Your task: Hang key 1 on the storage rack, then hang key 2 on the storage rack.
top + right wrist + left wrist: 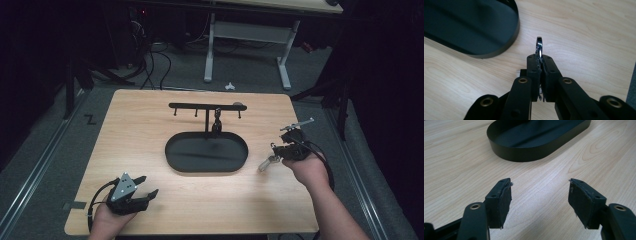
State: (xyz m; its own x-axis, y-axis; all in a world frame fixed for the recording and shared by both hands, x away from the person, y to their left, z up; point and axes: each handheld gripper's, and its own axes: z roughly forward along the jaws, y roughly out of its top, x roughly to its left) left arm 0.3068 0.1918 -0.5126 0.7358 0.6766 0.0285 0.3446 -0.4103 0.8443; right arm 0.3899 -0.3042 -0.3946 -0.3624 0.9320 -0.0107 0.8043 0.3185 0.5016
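Observation:
A black oval tray lies mid-table, and a black T-shaped rack with small hooks stands at its far edge. A dark item hangs from the rack. My right gripper is to the right of the tray, raised off the table, shut on a small shiny metal clasp. In the right gripper view the clasp pokes out past the pressed pads of the gripper, with the tray wall to the upper left. My left gripper rests near the front left, open and empty, facing the tray.
The wooden table ends close to the right of my right hand and just behind my left hand. Beyond the far edge stand the white legs of another desk, with cables on the grey floor.

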